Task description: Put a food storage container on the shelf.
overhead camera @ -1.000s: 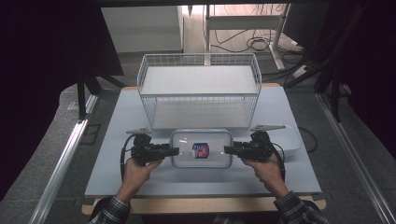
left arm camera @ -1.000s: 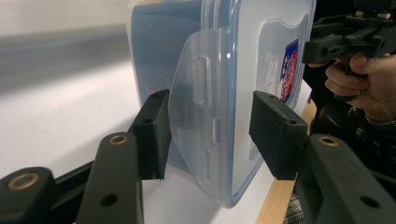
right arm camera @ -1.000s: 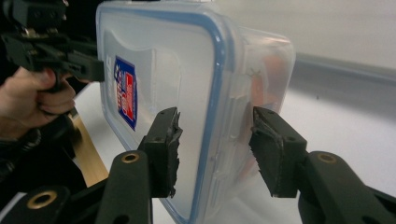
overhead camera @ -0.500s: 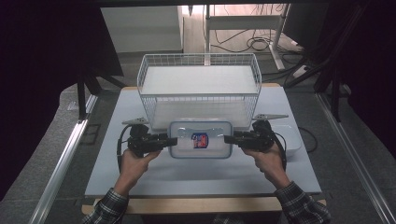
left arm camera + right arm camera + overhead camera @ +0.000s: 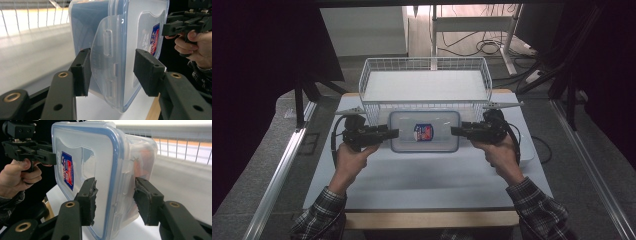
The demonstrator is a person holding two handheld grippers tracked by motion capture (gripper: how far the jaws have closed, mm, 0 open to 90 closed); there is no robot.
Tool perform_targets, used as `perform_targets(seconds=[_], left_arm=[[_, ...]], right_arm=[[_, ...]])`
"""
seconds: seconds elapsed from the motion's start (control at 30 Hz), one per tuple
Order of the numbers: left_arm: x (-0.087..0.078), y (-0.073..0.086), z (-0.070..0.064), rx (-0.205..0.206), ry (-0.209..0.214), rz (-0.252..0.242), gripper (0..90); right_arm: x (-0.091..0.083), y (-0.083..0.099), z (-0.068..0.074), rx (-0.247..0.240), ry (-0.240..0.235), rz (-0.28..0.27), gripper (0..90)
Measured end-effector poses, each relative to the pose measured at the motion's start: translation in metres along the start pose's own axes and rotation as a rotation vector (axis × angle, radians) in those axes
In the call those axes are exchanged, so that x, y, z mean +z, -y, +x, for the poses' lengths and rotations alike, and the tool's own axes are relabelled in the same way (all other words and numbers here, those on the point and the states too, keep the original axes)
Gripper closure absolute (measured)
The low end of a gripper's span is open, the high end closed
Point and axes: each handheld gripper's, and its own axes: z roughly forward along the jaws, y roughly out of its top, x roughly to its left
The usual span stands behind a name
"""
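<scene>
Box (image 5: 425, 131), clear with a blue-rimmed lid, is sitting mid-frame against the basket (image 5: 426, 85), having travelled up-frame from nearer the person. Left gripper (image 5: 385, 134) and right gripper (image 5: 458, 131) are straddling its ends, jaws apart, likely carrying it basketward.

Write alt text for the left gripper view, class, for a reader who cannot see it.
A clear plastic box with a blue-rimmed lid stands between the left gripper's two black jaws, which are open on either side of its side latch flap. Behind it, a hand holds the right gripper at the box's far end, and a white wire basket stands at upper left.
</scene>
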Motion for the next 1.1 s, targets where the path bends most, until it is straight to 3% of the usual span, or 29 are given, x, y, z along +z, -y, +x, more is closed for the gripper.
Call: perform_targets(seconds=[0.27,0.63,1.1], left_arm=[[-0.006,-0.031,-0.001,0.015,-0.01,-0.029,49.2],[-0.009,-0.071,0.005,0.011,-0.017,-0.055,49.2],[-0.002,-0.116,0.028,-0.023,-0.009,-0.074,49.3]], right_arm=[[-0.004,-0.038,-0.001,-0.017,-0.003,-0.028,53.5],[-0.003,-0.076,-0.008,-0.014,-0.005,-0.049,53.4],[0.008,-0.122,-0.025,0.004,0.015,-0.07,52.8]])
